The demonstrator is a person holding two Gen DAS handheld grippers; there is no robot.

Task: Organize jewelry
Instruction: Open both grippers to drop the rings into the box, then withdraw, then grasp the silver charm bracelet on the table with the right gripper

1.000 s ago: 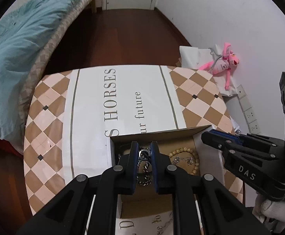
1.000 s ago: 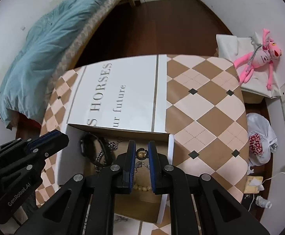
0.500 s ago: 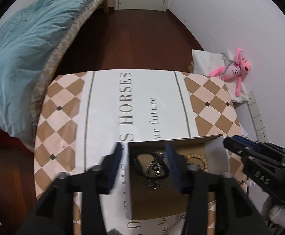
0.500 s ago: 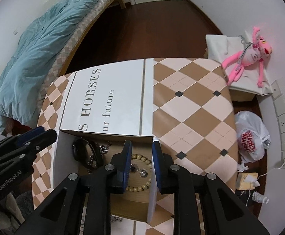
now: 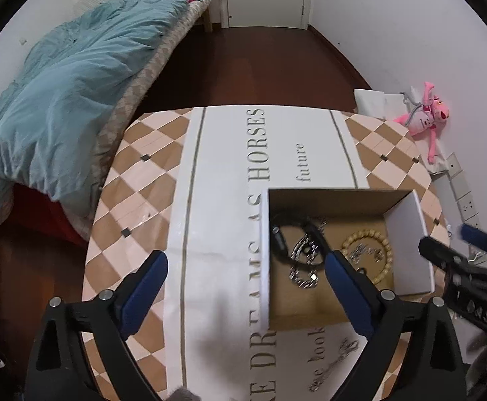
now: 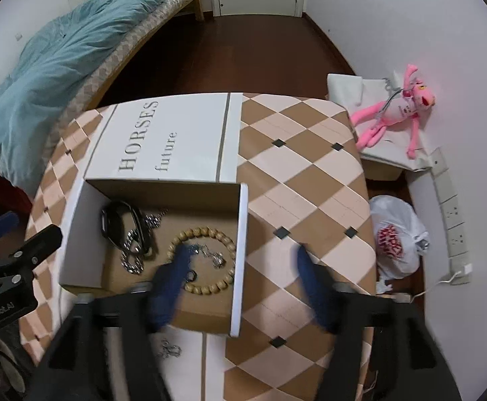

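Your left tool (image 5: 245, 269) is spread wide apart and holds nothing, its right finger over the cardboard box (image 5: 407, 240) at about 3 o'clock in the left wrist view. Inside the box lie a black band (image 6: 121, 222), a silver chain (image 6: 131, 262) and a wooden bead bracelet (image 6: 203, 260). A small silver piece (image 6: 170, 349) rests on the worktop (image 6: 297, 180) at 6 o'clock. Your right tool (image 6: 240, 275), blurred, is also spread apart and empty, straddling the box's right wall.

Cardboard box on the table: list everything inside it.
Inside the cardboard box: a wooden bead bracelet, a thin silver chain with a charm lying within its ring, a black band and a chunky silver chain. The right gripper hides part of the floor.
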